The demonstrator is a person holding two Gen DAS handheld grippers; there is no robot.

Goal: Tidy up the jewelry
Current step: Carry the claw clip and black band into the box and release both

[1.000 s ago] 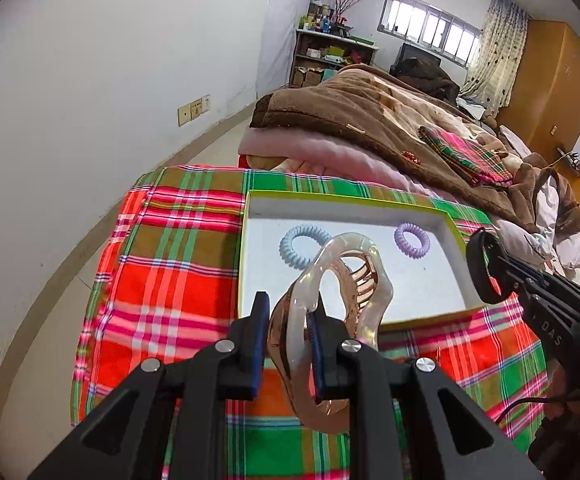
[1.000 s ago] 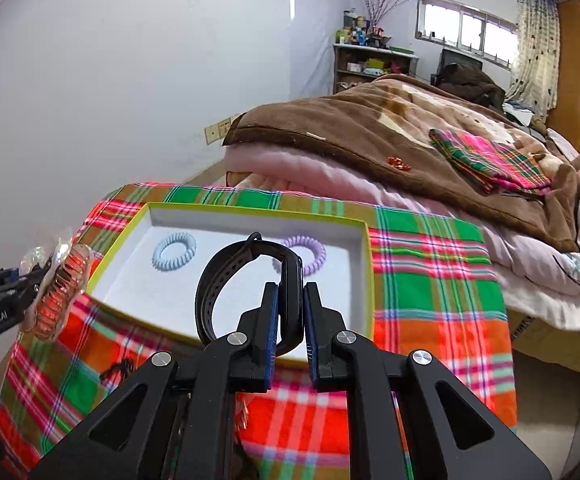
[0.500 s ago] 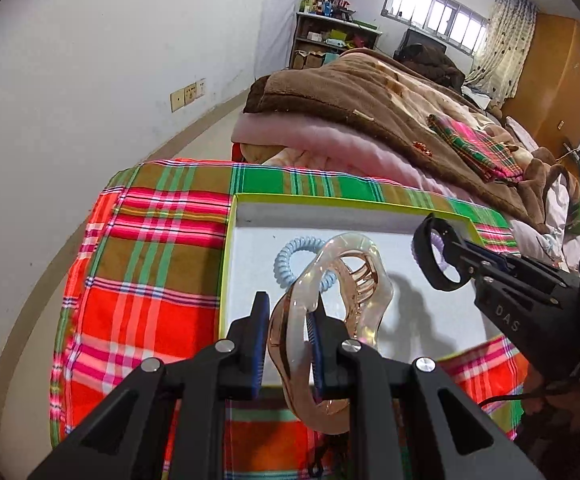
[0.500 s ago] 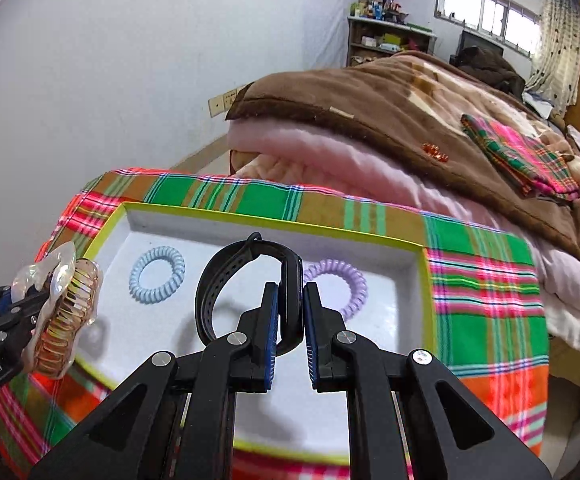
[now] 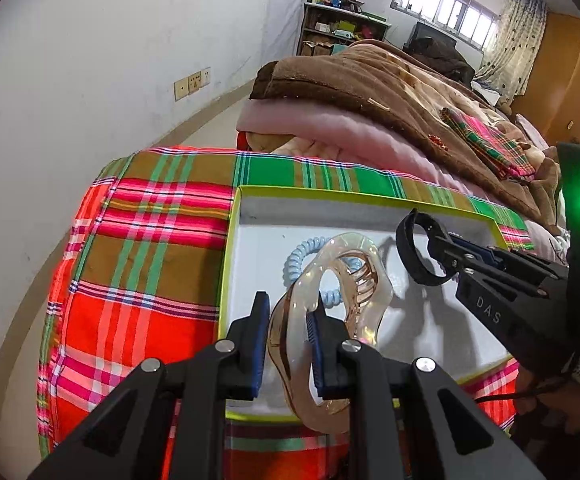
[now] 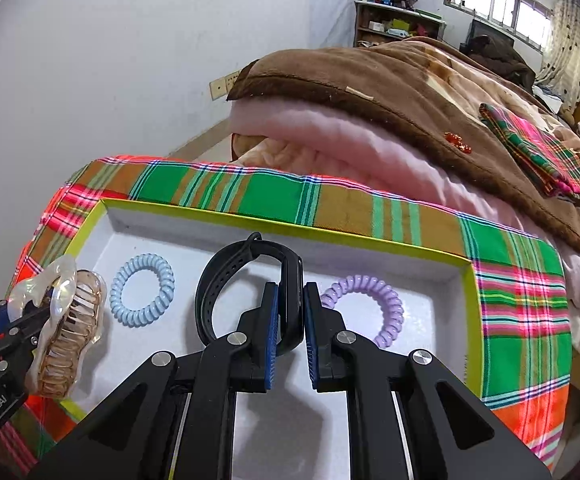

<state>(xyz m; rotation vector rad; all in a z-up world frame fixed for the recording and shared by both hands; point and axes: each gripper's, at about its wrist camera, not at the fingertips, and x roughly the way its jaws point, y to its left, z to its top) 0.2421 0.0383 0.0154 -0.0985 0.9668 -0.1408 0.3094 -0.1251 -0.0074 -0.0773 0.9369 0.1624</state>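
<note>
A white tray with a yellow-green rim (image 5: 232, 240) (image 6: 274, 222) lies on a plaid cloth. In it are a blue spiral hair tie (image 6: 143, 290) (image 5: 296, 256) and a purple spiral hair tie (image 6: 388, 304). My left gripper (image 5: 289, 316) is shut on a translucent peach claw hair clip (image 5: 354, 280), held over the tray's near left part; the clip also shows in the right wrist view (image 6: 64, 332). My right gripper (image 6: 290, 316) is shut on a black wristband (image 6: 246, 272), held over the tray's middle; the wristband also shows in the left wrist view (image 5: 416, 256).
The plaid cloth (image 5: 146, 256) covers a small table beside a white wall (image 5: 90, 60). Behind it is a bed with a pink quilt and a brown blanket (image 6: 390, 80). A folded plaid cloth (image 6: 538, 144) lies on the blanket.
Both grippers have moved forward and down over the tray with their items still held. The right gripper came in from the right toward the tray's middle.
</note>
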